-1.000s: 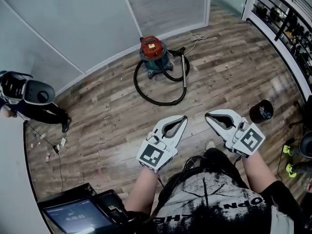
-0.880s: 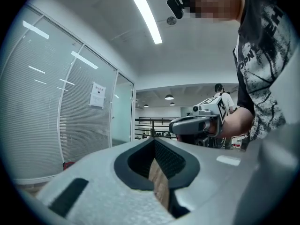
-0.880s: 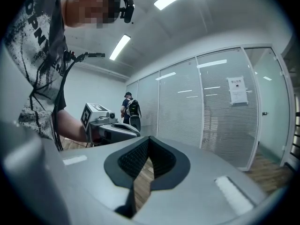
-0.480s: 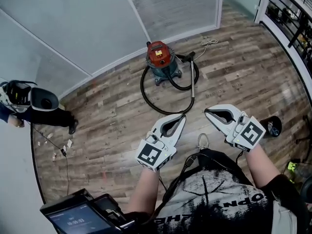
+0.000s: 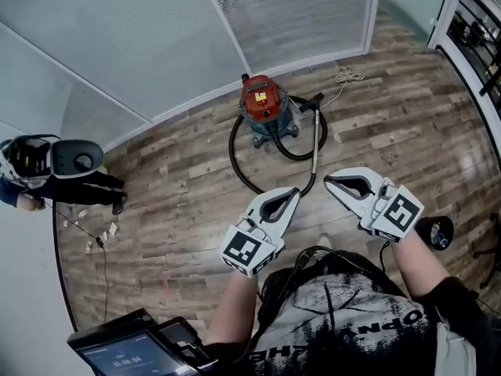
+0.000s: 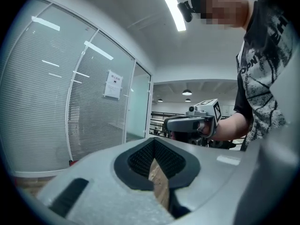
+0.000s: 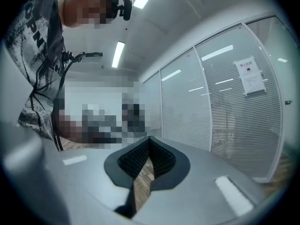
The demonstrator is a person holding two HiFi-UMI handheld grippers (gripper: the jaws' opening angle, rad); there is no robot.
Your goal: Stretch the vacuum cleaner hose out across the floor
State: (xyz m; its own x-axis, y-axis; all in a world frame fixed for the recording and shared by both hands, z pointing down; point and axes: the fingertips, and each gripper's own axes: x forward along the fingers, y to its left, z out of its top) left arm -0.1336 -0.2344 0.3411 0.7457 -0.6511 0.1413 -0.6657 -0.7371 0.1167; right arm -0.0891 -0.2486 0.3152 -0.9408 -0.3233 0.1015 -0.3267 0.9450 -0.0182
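Nearest: L gripper (image 5: 294,194) & R gripper (image 5: 329,181) are held out about level in front of the chest. Both have jaws fully closed w/ nothing between them; only floor (image 5: 172,194) shows thru the gaps in the gripper views. Just beyond the tips the hose (image 5: 232,143) sits coiled in one loop on the floor. It runs back to the vacuum (image 5: 262,102), which stands near the floor's far edge by the glass wall (image 5: 297,14). Its rigid tube (image 5: 315,143) runs along the loop's right side. Step, I'd say: approach, hose not yet touched. Next prob needs jaws opened, a reach down to the tube or hose end, a firm pinch, then a pull away from the vacuum w/o tipping it. Hard to tell: the loop's near bend is covered by the L gripper, neither gripper view shows the hose, and the nozzle end is too small to make out.
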